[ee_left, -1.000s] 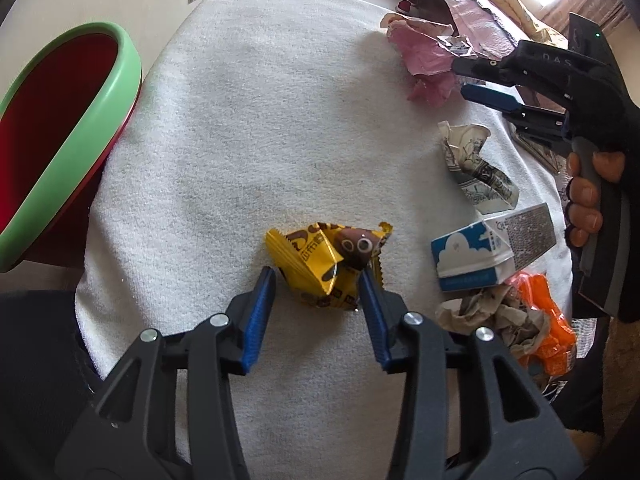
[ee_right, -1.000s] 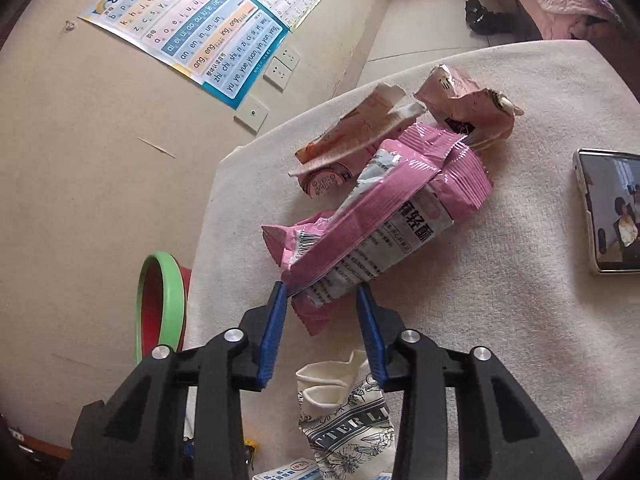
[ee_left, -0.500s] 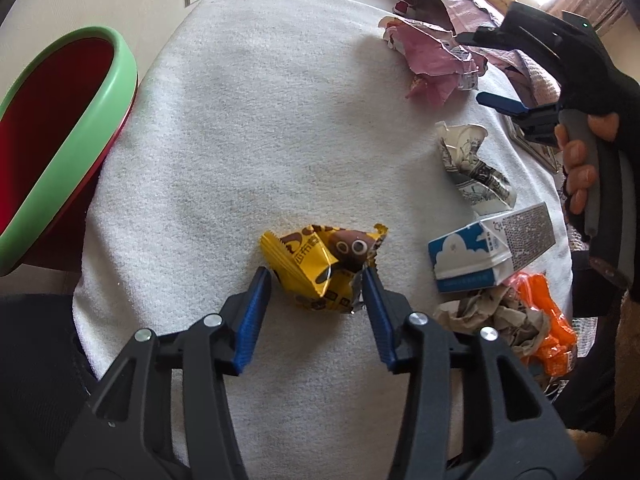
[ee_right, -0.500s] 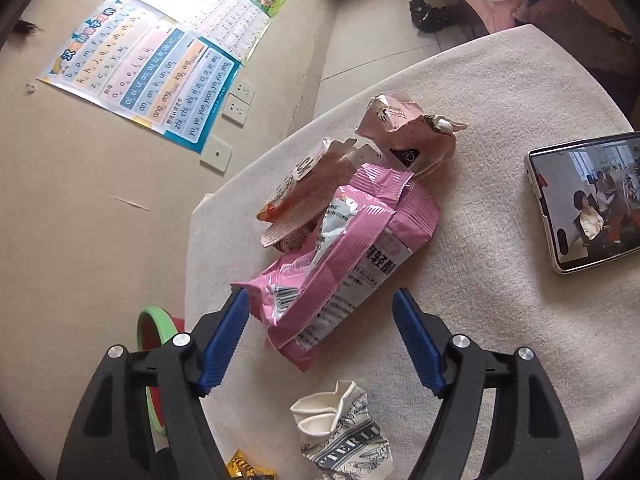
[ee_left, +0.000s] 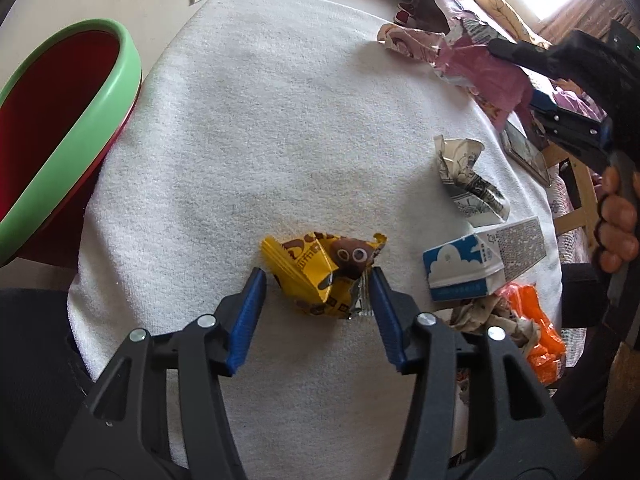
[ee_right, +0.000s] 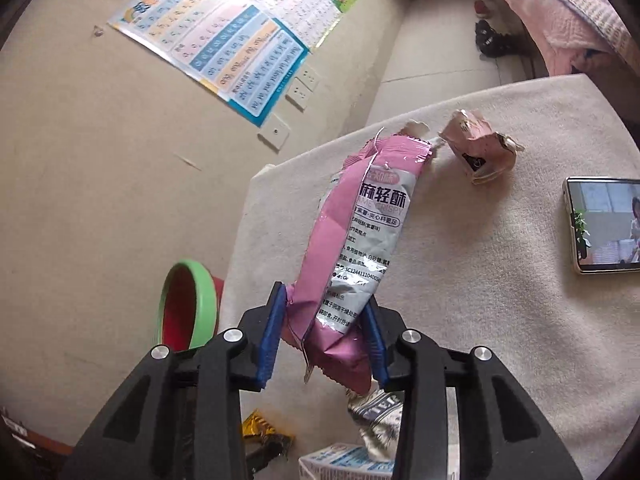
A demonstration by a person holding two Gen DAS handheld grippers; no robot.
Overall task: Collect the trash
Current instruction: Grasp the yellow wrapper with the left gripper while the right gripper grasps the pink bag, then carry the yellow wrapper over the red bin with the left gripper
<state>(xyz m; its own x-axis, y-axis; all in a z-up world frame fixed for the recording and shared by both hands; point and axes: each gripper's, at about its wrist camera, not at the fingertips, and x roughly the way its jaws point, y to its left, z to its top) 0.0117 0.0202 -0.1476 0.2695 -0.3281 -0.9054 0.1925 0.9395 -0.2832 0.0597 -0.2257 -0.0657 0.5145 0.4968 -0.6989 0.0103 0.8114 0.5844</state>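
Round table [ee_left: 280, 120] covered by a white towel, trash scattered along its right edge. Left gripper [ee_left: 316, 284] points down at the yellow wrapper [ee_left: 316, 276] near the table's front edge; its jaws have just been opening and now stand apart on either side of the wrapper, the right pad just beside it, the left pad clear. Right gripper [ee_right: 324, 320] has just been closing and is clamped on the lower end of the pink bag [ee_right: 356, 236], which hangs lifted above the towel; half a second before, its jaws were spread wide around the bag as it lay flat. Crumpled pink wrapper [ee_right: 476, 148] lies at the far edge, a phone [ee_right: 600, 224] near the right edge. Between the two grippers lie a crushed paper cup [ee_left: 468, 180], a blue-and-white carton [ee_left: 472, 264], grey crumpled paper [ee_left: 484, 316] and an orange wrapper [ee_left: 540, 340], all well clear of the yellow wrapper. Bin [ee_left: 68, 140] with green rim and red inside stands off the table's left edge, nothing between it and the yellow wrapper
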